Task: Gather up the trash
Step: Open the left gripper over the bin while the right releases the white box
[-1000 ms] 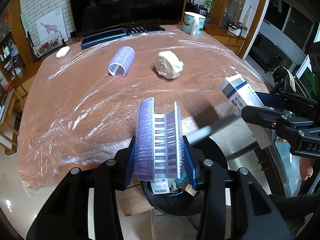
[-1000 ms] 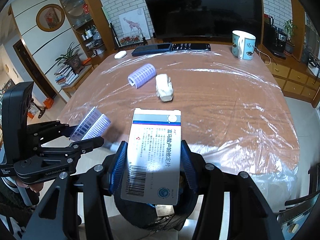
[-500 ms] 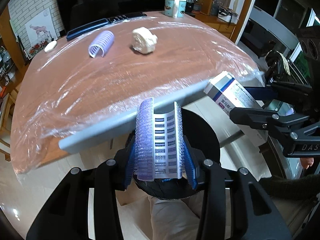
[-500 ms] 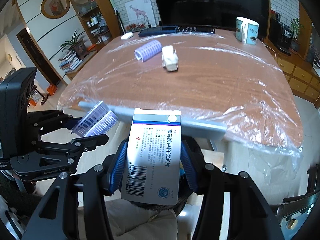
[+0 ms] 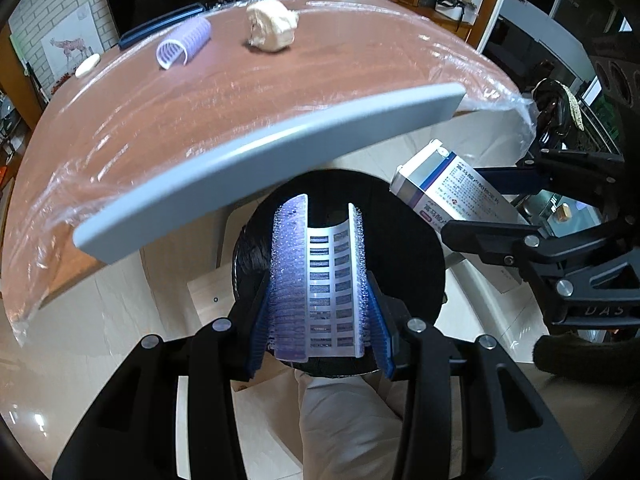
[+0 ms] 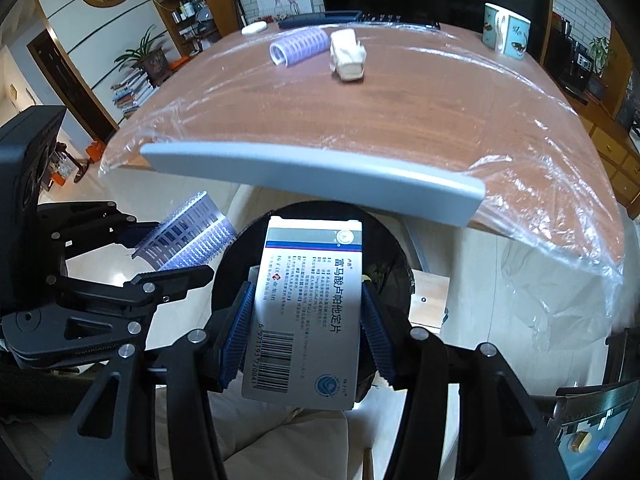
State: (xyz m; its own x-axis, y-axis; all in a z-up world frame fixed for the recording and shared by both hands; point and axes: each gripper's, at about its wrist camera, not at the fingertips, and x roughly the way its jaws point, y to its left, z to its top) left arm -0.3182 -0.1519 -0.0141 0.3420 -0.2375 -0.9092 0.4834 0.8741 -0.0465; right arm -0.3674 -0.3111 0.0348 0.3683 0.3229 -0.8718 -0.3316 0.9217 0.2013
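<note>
My left gripper (image 5: 320,304) is shut on a purple half hair roller (image 5: 318,276) and holds it over the black trash bin (image 5: 408,264) below the table edge. My right gripper (image 6: 306,320) is shut on a white and blue medicine box (image 6: 308,308), also over the bin (image 6: 394,264). Each gripper shows in the other's view: the right with the box (image 5: 452,204), the left with the roller (image 6: 188,240). On the table lie another purple roller (image 5: 182,42) and a crumpled cream tissue (image 5: 272,26).
The wooden table (image 5: 200,112) is covered in clear plastic film, with a grey bar (image 5: 260,152) along its near edge. A mug (image 6: 506,30), a dark remote (image 5: 160,30) and a small white object (image 5: 86,66) sit at the far side.
Both grippers have drawn back off the table and lowered past its edge, so the roller and the box now hang over the bin. Both stay shut on their objects.
</note>
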